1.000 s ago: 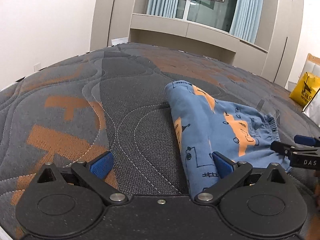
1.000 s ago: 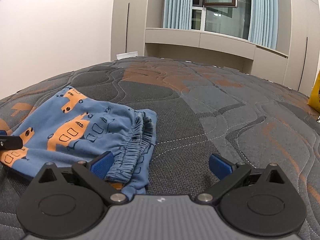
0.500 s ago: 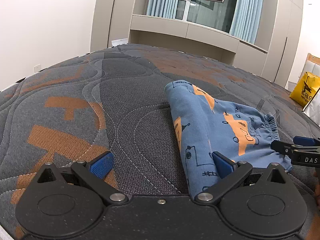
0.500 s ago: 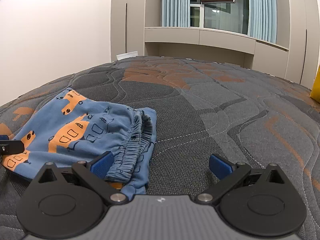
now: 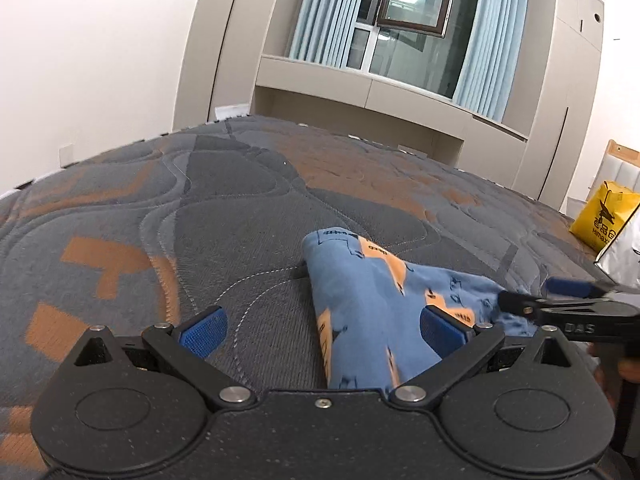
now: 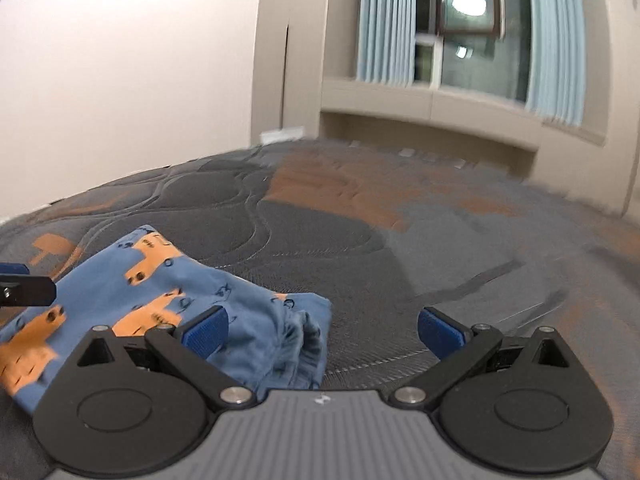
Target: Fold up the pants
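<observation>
Small blue pants (image 5: pixel 372 300) printed with orange vehicles lie folded on the quilted grey and orange mattress (image 5: pixel 224 216). My left gripper (image 5: pixel 322 326) stands open, its right blue pad over the folded edge and its left pad above bare mattress. In the right wrist view the pants (image 6: pixel 176 300) lie at lower left with the gathered waistband (image 6: pixel 304 340) facing the camera. My right gripper (image 6: pixel 322 326) is open, its left pad over the waistband end, nothing clamped. The right gripper's fingers (image 5: pixel 560 300) reach in from the right in the left wrist view.
A yellow shopping bag (image 5: pixel 604 220) stands beyond the mattress at far right, beside a silvery bag. Beige cabinets and a curtained window (image 5: pixel 408 32) line the far wall. A white wall (image 5: pixel 80 60) runs along the left. Bare mattress stretches left and far.
Both grippers have lifted and tilted upward, so the pants sit lower and closer in each view. The right wrist view is motion-blurred. Both grippers stay open.
</observation>
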A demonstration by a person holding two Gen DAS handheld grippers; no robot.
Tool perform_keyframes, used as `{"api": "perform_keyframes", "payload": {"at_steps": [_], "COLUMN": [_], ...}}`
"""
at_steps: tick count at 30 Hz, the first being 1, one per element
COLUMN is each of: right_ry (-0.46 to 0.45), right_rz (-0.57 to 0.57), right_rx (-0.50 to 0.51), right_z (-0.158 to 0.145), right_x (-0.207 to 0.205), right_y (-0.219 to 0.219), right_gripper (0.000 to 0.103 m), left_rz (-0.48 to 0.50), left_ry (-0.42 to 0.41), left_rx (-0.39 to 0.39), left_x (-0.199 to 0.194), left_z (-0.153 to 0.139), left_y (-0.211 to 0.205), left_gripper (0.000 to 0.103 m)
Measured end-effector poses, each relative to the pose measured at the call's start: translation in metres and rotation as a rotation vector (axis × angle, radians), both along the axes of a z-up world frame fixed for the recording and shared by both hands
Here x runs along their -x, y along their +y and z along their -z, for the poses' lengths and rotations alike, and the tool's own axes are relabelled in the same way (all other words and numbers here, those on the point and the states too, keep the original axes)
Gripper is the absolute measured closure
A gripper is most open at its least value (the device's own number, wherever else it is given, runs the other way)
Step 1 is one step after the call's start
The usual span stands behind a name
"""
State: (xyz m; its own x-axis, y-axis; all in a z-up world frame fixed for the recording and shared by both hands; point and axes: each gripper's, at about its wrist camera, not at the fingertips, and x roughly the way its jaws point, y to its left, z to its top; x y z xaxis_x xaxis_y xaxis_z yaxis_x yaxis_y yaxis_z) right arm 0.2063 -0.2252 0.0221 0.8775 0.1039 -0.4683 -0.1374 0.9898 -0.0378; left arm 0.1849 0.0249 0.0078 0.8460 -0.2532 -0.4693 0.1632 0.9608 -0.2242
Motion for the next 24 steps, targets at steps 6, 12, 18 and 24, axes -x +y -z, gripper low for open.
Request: {"api": "perform_keyframes", "payload": {"at_steps": [6, 12, 18, 24], "right_ry": [0.144, 0.161, 0.138, 0.171], "right_rz": [0.009, 0.039, -0.028, -0.172], "right_rx": [-0.209, -0.261, -0.358, -0.511], "right_z": [0.019, 0.024, 0.021, 0.026], "right_x": [-0.036, -0.036, -0.026, -0.015], "right_y": [-0.038, -0.049, -0.057, -0.063], "right_gripper": [0.000, 0.000, 0.000, 0.000], "left_rz": [-0.030, -0.041, -0.025, 0.061], "left_ry": [0.117, 0.130, 0.108, 0.111], "left_rx": [0.019, -0.003, 0.044, 0.098], "left_x": [-0.025, -0.029, -0.017, -0.001], "left_z": [0.022, 0.024, 0.016, 0.015], "left_y": [0.005, 0.003, 0.009, -0.006], "left_gripper": [0.004, 0.003, 0.001, 0.001]}}
